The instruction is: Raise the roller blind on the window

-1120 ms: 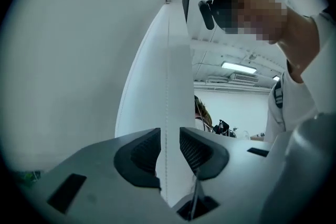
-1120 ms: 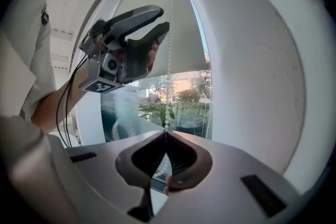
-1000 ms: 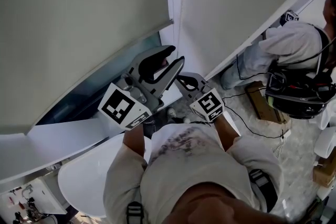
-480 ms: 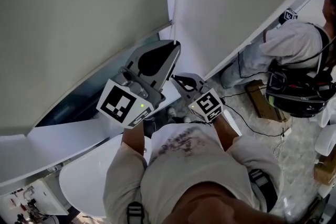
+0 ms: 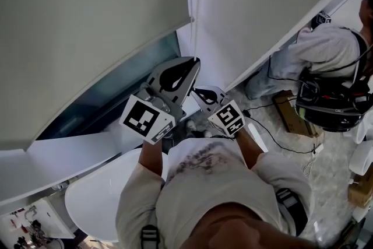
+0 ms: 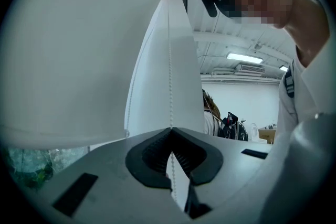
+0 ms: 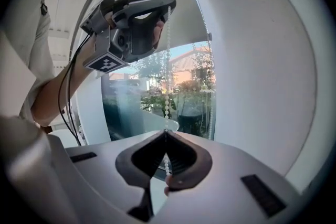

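Part-raised roller blind (image 5: 87,26) over window (image 7: 157,92), round white surface (image 5: 87,204) below, left gripper (image 5: 191,61) above right gripper (image 5: 197,90), both jaws clamped on bead chain (image 7: 168,55).

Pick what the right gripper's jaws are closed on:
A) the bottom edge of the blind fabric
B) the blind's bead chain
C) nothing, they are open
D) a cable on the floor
B: in the right gripper view, the right gripper has its jaws shut, with the bead chain running straight down in front of the window and passing between them.
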Motion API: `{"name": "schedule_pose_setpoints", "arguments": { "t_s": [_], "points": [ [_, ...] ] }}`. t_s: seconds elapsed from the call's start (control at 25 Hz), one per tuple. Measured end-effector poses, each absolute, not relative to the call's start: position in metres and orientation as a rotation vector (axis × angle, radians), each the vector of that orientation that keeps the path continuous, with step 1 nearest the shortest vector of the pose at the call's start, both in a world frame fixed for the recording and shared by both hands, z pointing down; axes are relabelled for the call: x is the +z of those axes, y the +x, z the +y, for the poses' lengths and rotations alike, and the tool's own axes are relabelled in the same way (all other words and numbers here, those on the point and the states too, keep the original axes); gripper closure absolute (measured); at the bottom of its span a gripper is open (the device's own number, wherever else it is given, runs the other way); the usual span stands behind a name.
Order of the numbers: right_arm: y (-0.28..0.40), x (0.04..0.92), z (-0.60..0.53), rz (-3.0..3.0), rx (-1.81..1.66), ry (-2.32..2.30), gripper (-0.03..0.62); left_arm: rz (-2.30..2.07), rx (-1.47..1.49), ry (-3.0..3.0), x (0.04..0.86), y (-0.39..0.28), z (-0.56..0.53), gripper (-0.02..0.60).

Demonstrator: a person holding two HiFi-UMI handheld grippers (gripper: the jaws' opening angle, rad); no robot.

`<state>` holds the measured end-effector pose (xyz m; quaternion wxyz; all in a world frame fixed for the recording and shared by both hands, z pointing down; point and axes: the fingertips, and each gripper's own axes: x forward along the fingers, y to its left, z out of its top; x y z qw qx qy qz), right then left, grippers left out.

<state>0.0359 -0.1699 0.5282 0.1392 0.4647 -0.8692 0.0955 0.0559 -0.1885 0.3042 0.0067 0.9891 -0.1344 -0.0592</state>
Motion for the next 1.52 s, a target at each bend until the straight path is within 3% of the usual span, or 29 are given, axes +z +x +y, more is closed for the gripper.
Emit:
{"name": "schedule_pose_setpoints", "arguments": {
  "t_s": [1.52],
  "points": [
    [0.040, 0.652, -0.146, -2.337, 0.549, 1.171, 0.533, -0.500, -0.011, 2.869, 0.433, 0.057, -0.179, 0.574]
  ]
}}
